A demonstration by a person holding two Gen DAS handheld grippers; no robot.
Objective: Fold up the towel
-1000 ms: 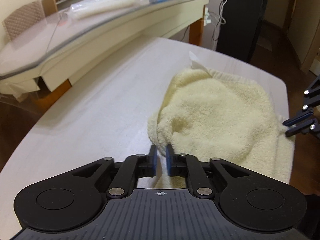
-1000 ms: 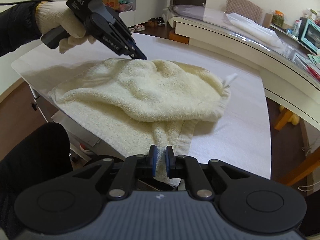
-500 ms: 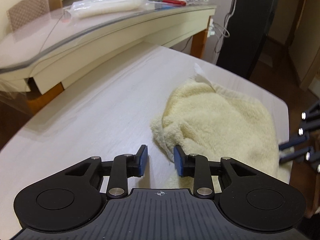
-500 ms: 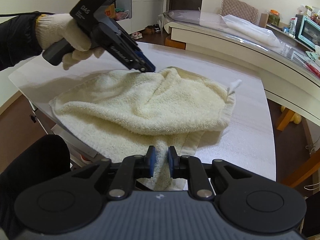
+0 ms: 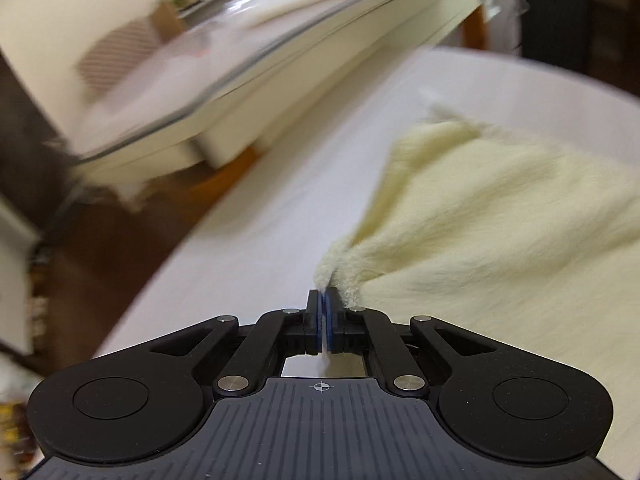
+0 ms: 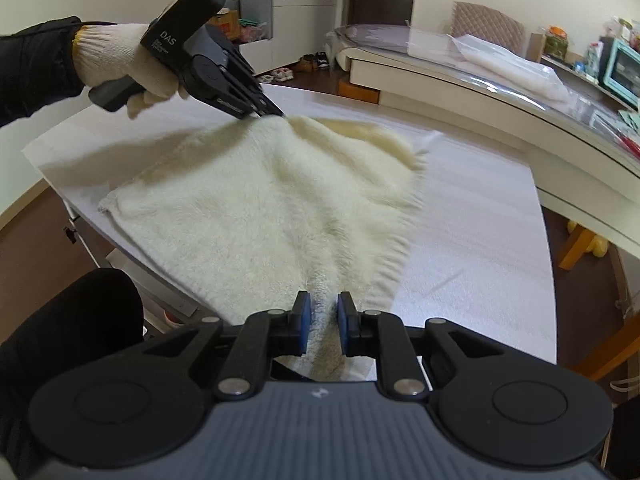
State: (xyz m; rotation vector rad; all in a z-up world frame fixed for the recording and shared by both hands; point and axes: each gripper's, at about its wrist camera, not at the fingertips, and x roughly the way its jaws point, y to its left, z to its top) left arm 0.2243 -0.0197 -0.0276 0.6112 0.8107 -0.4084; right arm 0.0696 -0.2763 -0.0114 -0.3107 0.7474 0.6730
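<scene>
cream terry towel (image 6: pixel 272 200) on the pale table (image 6: pixel 480 220), one corner pinched in each tool: left (image 5: pixel 322 300), right (image 6: pixel 322 312)

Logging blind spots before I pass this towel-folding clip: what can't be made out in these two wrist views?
- Left wrist view: motion blur smears the items on the glass-topped side counter.
- Left wrist view: the right gripper lies outside the frame.
- Right wrist view: the near edge of the cream terry towel disappears behind the gripper body.
- Right wrist view: the left gripper fingertips are too small to show the pinch.
</scene>
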